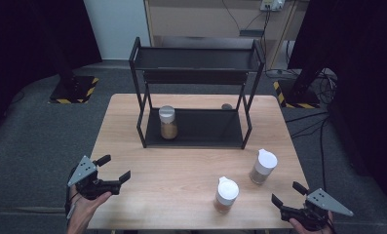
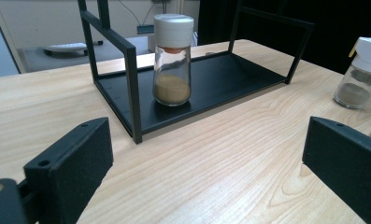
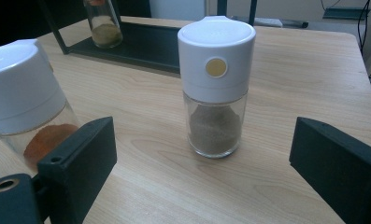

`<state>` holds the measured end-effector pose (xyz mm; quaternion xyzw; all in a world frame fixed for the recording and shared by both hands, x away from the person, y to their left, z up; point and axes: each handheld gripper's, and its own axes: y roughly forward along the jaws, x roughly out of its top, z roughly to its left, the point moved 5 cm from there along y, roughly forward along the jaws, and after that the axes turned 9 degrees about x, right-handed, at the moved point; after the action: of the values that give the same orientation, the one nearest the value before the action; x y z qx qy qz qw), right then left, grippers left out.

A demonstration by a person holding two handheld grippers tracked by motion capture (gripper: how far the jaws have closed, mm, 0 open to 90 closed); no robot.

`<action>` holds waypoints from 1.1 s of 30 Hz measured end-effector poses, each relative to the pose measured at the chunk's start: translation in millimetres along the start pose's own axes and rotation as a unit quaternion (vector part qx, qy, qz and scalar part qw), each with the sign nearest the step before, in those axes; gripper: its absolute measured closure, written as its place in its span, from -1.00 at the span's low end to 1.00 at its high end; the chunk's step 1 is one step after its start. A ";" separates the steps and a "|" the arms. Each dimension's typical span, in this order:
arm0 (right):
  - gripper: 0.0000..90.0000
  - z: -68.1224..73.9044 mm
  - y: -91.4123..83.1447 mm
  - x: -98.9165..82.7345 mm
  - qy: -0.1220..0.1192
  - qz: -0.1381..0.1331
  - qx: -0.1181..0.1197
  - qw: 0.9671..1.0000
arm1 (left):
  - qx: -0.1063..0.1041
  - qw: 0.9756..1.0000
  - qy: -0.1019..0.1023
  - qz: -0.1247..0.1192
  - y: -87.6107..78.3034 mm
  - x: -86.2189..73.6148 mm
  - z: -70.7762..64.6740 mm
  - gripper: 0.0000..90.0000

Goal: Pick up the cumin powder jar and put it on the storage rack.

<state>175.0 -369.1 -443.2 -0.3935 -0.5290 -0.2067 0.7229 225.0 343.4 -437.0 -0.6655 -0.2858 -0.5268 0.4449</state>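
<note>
The right tool (image 1: pixel 287 193) is hovering with jaws apart, empty, facing the grey-spice jar (image 3: pixel 216 84), which is standing on the surface (image 1: pixel 171 180) in front of the rack (image 1: pixel 196 129). The left tool (image 1: pixel 114 168) is also gaping, empty, left of the rack.

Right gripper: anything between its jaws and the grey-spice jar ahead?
Nothing: bare wooden table lies between the right gripper and the grey-spice jar, per the right gripper view.
</note>
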 end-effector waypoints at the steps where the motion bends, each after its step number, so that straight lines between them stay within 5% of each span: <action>1: -0.83 -0.1 0.0 0.0 0.000 0.000 0.000 1.000 | 0.001 1.000 0.001 -0.001 -0.8 -2.4 0.0 -0.99; 15: -0.83 0.2 0.2 0.1 -0.001 0.001 0.000 1.000 | 0.014 0.999 0.033 -0.001 -3.7 -29.4 -5.8 -0.98; 33: -0.83 0.2 0.4 0.3 -0.001 0.001 0.002 1.000 | 0.014 0.999 0.042 -0.002 -4.0 -43.3 -0.8 -0.97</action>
<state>175.2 -368.7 -443.1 -0.3931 -0.5300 -0.2045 0.7230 209.1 348.2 -477.2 -0.6357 -0.2758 -0.5513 0.4646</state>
